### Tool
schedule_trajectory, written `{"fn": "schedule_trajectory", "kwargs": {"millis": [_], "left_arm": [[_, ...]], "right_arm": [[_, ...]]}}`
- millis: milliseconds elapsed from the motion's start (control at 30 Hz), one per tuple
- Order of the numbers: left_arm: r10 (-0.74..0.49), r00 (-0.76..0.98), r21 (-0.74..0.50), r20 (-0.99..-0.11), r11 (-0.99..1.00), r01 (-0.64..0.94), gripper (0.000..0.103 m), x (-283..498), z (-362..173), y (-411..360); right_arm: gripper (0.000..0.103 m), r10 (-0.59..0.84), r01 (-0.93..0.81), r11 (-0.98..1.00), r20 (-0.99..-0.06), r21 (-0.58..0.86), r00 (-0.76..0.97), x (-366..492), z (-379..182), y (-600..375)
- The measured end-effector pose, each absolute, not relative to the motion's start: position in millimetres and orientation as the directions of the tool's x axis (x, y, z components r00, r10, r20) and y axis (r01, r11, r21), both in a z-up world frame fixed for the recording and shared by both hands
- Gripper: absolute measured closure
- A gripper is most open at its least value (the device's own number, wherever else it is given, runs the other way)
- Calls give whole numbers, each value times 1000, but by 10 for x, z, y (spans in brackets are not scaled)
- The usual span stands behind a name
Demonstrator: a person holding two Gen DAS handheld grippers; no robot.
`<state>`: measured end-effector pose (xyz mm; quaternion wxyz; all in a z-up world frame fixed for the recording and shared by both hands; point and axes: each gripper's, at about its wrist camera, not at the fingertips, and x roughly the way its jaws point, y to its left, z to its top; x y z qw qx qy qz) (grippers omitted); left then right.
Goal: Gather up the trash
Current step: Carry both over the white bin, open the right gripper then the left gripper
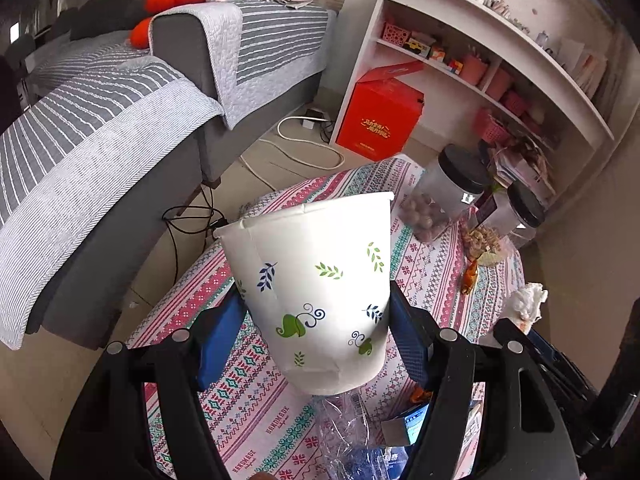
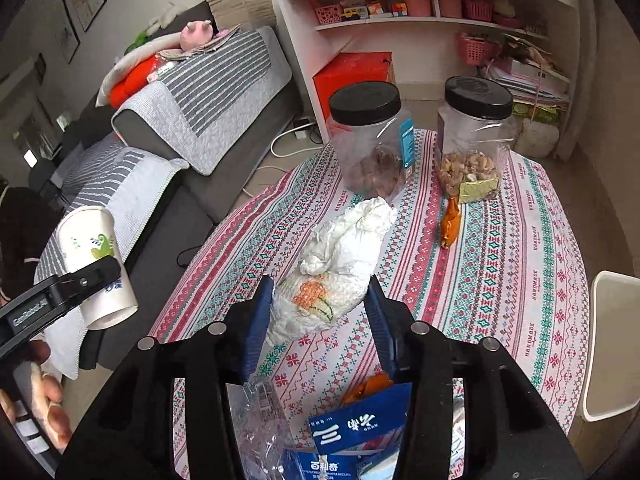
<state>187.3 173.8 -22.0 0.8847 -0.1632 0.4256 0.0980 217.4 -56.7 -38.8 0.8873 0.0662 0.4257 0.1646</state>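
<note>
Left gripper [image 1: 318, 320] clamps a leaf-printed paper cup [image 1: 316, 292] by its lower wall, mouth tilted toward 12 o'clock, apparently presented as the receptacle for trash. Right gripper [image 2: 318, 312] has its pads pressed on a crumpled tissue [image 2: 340, 268], lifted clear of the patterned tablecloth [image 2: 520, 240]; the cup sits at its 9 o'clock. Orange peel [image 2: 450, 226] at 1 o'clock and wrappers [image 2: 360, 428] at 6 o'clock remain uncollected beside two black-lidded jars [image 2: 370, 140].
</note>
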Motion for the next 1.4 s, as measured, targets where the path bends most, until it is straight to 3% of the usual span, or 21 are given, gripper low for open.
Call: {"fn": "schedule_trajectory", "kwargs": {"millis": [400, 967, 1400], "left_arm": [[13, 655, -164, -756, 964, -208, 35, 1951, -313, 1003], [-40, 681, -125, -731, 989, -76, 35, 2021, -432, 204], [-78, 686, -106, -723, 994, 1, 35, 2004, -480, -273]], "right_arm": [[59, 222, -177, 975, -597, 134, 771, 1917, -208, -1205], [59, 51, 41, 990, -610, 136, 791, 1831, -203, -2350], [56, -148, 317, 937, -651, 149, 744, 1781, -257, -3520]]}}
